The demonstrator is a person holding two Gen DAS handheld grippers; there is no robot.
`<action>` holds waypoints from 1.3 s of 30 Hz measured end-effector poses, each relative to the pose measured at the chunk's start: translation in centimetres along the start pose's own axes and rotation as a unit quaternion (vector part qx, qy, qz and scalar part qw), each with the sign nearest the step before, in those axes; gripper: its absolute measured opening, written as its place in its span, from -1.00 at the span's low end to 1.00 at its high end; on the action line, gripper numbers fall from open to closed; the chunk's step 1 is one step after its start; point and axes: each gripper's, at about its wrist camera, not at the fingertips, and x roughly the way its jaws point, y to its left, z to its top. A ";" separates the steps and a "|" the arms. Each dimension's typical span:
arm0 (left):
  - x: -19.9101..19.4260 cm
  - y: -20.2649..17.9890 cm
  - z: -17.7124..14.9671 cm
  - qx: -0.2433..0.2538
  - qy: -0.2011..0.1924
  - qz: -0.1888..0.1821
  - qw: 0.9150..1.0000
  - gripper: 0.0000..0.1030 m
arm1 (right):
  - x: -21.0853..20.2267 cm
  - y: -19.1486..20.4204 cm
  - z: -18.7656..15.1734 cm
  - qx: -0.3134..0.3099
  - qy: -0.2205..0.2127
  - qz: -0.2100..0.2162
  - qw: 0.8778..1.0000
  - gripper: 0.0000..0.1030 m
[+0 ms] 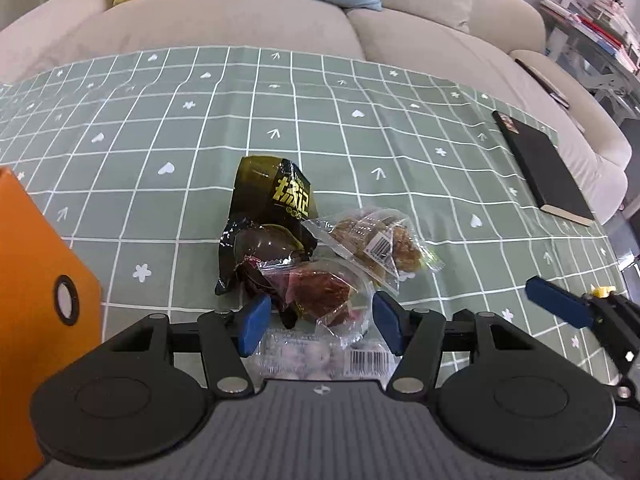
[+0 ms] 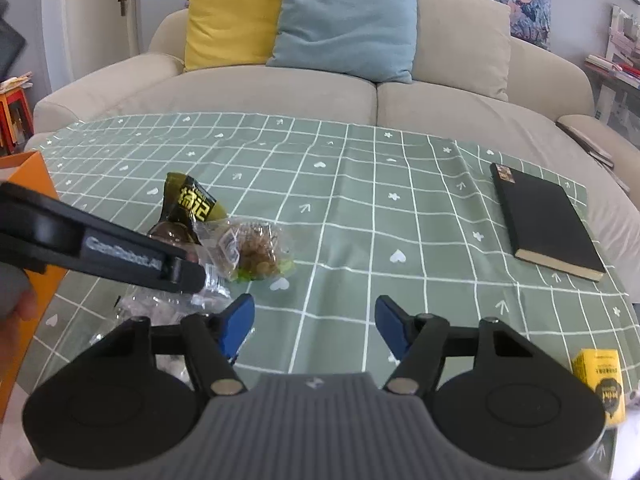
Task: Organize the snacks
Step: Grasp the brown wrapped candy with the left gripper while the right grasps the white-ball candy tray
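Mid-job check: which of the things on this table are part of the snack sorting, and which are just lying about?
Job: black-gold pack, clear brown snack pack, red snack pack, white candy pack, orange box, probably the yellow carton.

Lying about: black notebook, cushions, sofa.

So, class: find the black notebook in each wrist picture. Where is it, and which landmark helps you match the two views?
Left wrist: black notebook lies far right, on the green checked tablecloth.
Right wrist: black notebook lies right of centre, on the tablecloth.
Shared landmark: the dark snack packet with gold lettering.
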 end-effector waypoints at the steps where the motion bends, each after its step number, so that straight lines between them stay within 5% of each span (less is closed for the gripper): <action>1: 0.2 0.0 0.0 -0.003 -0.001 -0.004 1.000 0.33 | 0.1 -0.1 0.1 -0.002 -0.002 0.001 1.000 0.26; 10: 0.2 0.5 0.1 -0.013 0.001 -0.020 1.000 0.00 | 0.7 -0.1 0.9 -0.005 -0.008 0.025 1.000 0.26; 18: -3.5 0.2 -0.2 0.052 0.003 0.023 0.998 -0.03 | 0.7 1.5 -0.6 -0.018 0.008 0.091 0.996 0.43; 26: -6.5 1.5 -1.6 0.053 -0.001 0.025 0.998 -0.04 | 1.2 4.3 -1.6 -0.106 0.020 0.181 0.978 0.86; 32: -7.5 2.1 -2.2 0.036 -0.011 0.017 0.999 -0.04 | 2.7 6.6 -1.2 -0.221 0.018 0.191 0.956 0.88; 39: -7.9 2.5 -3.0 0.027 -0.011 0.010 1.000 -0.05 | 5.0 6.3 -0.9 -0.194 0.068 0.216 0.955 0.82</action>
